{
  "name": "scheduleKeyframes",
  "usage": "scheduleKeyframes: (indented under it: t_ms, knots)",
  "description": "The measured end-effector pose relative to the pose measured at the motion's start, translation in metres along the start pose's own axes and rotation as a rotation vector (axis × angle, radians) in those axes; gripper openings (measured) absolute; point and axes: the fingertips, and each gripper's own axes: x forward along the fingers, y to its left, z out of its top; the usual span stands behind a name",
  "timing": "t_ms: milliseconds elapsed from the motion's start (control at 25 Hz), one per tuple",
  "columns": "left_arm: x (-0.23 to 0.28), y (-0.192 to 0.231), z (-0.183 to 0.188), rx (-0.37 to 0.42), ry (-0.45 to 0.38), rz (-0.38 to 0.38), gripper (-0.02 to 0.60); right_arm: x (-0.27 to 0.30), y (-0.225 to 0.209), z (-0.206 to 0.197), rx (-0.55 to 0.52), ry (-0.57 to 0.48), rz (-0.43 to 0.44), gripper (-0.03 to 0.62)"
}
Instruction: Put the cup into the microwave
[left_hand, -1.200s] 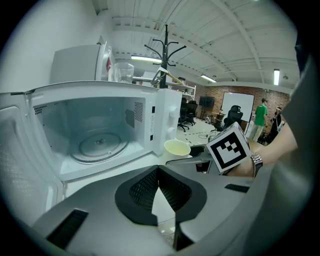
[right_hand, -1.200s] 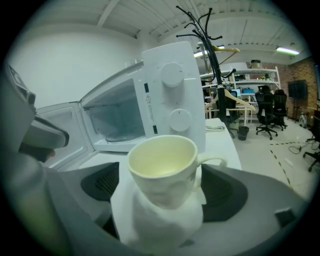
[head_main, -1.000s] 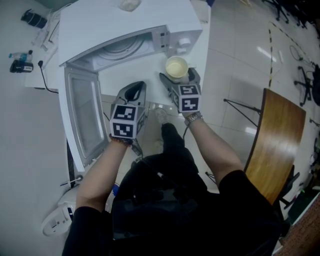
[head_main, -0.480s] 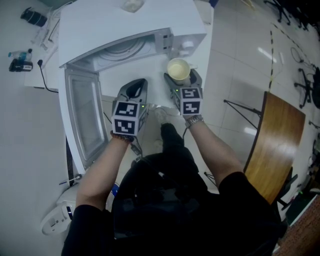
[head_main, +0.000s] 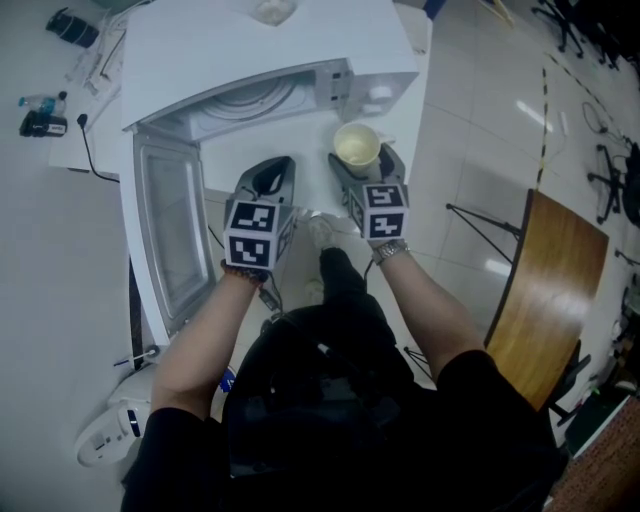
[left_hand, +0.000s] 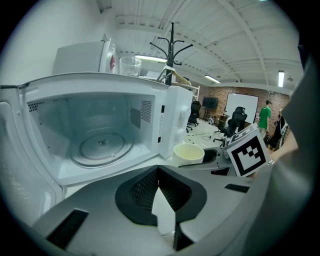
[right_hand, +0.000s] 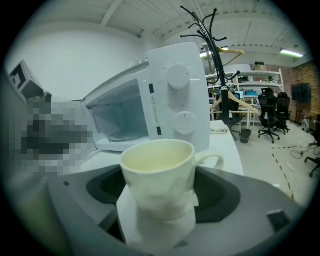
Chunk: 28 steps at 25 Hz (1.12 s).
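A cream cup (head_main: 355, 146) with a handle stands on the white counter in front of the microwave's control panel (right_hand: 172, 100). My right gripper (head_main: 361, 160) reaches around it; its jaws have just been closing, and their dark pads (right_hand: 102, 187) now press the cup's (right_hand: 157, 172) sides. The cup's handle points right in the right gripper view. The microwave (head_main: 270, 45) stands open, with its door (head_main: 165, 230) swung to the left and the glass turntable (left_hand: 100, 145) bare. My left gripper (head_main: 268, 182) hovers shut and empty in front of the cavity, left of the cup (left_hand: 188, 152).
A clear glass (left_hand: 130, 65) stands on top of the microwave. The counter's right edge (head_main: 412, 150) lies close beside the cup. A wooden chair (head_main: 545, 290) stands on the floor to the right. Small devices (head_main: 40, 125) and a cable lie on the table at the left.
My right gripper's fingers have drawn in against the cup. The left gripper has kept still.
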Motion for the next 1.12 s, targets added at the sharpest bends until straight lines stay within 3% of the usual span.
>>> scheduleKeyframes:
  t_ms: [400, 1120]
  knots:
    - [-0.013, 0.013, -0.001, -0.025, -0.017, 0.036, 0.0, -0.002, 0.033, 0.009, -0.044, -0.007, 0.076, 0.442]
    - [-0.065, 0.072, -0.005, -0.114, -0.061, 0.193, 0.0, 0.034, 0.128, 0.068, -0.159, -0.048, 0.285, 0.442]
